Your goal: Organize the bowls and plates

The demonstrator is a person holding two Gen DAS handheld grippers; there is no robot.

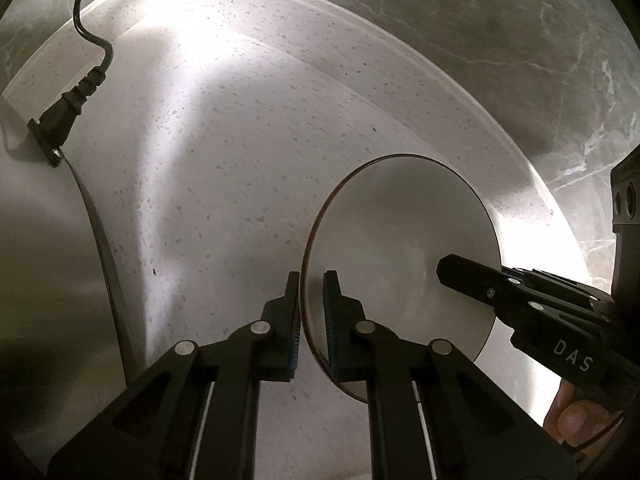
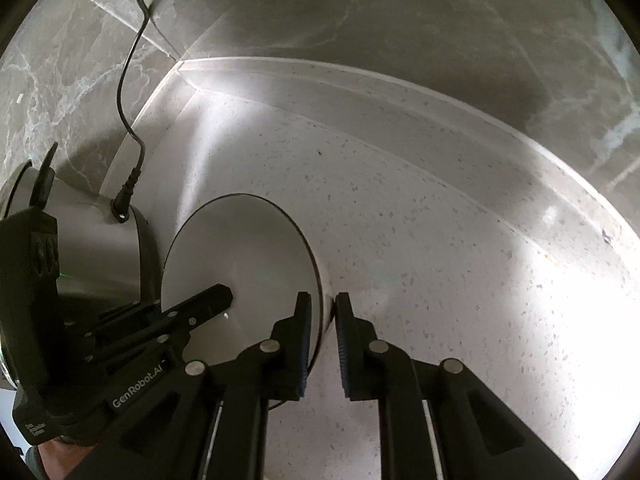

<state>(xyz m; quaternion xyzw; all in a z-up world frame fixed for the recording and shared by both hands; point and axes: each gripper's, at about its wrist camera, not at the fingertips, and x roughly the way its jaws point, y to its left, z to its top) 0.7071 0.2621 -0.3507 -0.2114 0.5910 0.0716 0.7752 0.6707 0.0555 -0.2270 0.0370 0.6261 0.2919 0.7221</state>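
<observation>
A pale round plate (image 1: 400, 232) with a thin dark rim lies on the speckled white countertop (image 1: 224, 168). My left gripper (image 1: 312, 300) is shut on the plate's left rim, which runs between its blue pads. From the right, the other gripper's black finger (image 1: 472, 280) reaches over the plate. In the right wrist view the same plate (image 2: 240, 248) sits low and left of centre. My right gripper (image 2: 323, 308) is shut on its right rim. The left gripper's finger (image 2: 200, 308) lies across the plate's opposite side.
A brushed steel appliance (image 1: 40, 248) stands just left of the plate, with a black power plug (image 1: 64, 116) and cord in its side; it shows again as the appliance (image 2: 92, 240). A grey marble wall (image 1: 480, 40) rises behind the counter's raised back edge. A person's thumb (image 1: 576, 420) shows low right.
</observation>
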